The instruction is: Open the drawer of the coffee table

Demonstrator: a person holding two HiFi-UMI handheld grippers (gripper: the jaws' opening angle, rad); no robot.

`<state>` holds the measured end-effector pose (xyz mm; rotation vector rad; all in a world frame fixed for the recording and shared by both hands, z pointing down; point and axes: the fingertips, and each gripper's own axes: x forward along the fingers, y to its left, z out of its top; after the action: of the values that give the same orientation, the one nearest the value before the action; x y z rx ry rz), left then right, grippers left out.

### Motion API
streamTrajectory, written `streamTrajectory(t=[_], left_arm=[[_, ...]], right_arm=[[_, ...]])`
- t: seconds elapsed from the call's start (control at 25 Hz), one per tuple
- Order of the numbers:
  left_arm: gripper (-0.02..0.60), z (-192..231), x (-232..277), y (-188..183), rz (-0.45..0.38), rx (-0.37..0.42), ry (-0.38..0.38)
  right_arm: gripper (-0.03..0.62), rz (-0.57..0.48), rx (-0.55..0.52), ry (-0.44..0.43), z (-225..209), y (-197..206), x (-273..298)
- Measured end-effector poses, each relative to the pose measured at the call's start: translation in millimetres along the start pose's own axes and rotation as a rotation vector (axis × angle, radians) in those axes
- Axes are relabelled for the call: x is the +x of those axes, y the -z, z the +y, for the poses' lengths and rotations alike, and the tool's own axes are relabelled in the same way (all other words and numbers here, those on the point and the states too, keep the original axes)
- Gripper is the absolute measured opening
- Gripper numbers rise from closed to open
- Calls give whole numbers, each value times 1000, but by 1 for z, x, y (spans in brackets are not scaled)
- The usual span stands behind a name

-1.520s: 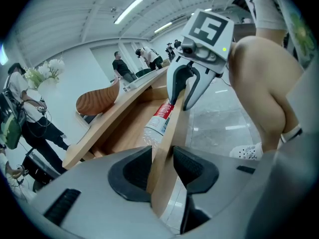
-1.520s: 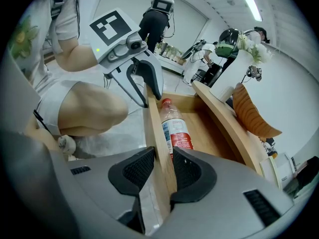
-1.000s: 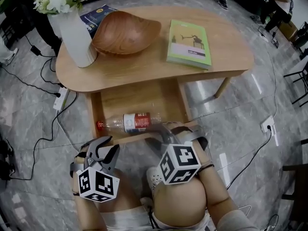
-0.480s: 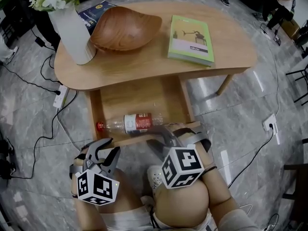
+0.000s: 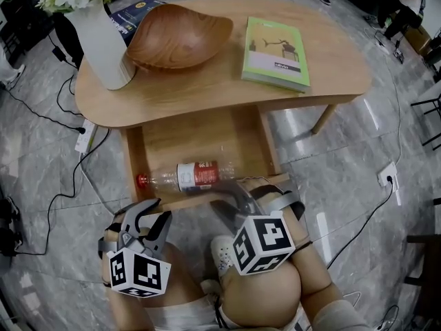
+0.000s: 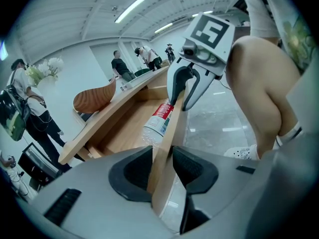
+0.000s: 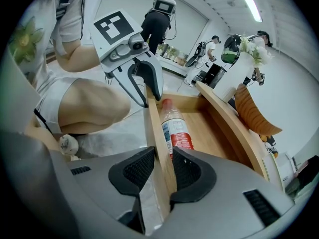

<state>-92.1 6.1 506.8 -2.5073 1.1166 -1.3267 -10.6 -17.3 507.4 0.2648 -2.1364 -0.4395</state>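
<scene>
Drawer (image 5: pixel 200 140) of the coffee table (image 5: pixel 207 92), drawn well out beneath the top, with a plastic bottle (image 5: pixel 189 176) lying just behind its front panel (image 5: pixel 180 200). Left gripper (image 6: pixel 162 169) and right gripper (image 7: pixel 159 171) each clamp that panel's upper edge. Any further pull should be level and equal on both sides, lest the drawer skew.

Grey marbled floor (image 5: pixel 41 185), glossy, with ceiling light reflected in pale streaks. Black cables (image 5: pixel 62 200) are trailed across it at left, beside a white power strip (image 5: pixel 87 141). A second white socket block (image 5: pixel 383 178) is laid at right, with its own lead. Dark furniture frames (image 5: pixel 428 112) are seen at the right edge. White ceiling (image 6: pixel 70 19), lit by strip lights (image 6: pixel 128 10). White walls (image 6: pixel 97 63).
</scene>
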Motion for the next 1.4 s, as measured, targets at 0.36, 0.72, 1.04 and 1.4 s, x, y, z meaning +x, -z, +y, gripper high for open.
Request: streamTrajectory(t=[0.36,0.72,1.04,1.4], left_arm=[[141,-5,1,1,6,24,-18],[161,-6,6,-14,65,174,44],[106,-30,41,-39,52,231,154],[92,-45,36,-36,34,201,232]], right_arm=[[121,-25,-37,29,-1,-1,-6],[120,26,-55,13,-2,8,-9],[114,36,-9,-13,-3,11,-6],[110,46,35,-60,11,16,-10]])
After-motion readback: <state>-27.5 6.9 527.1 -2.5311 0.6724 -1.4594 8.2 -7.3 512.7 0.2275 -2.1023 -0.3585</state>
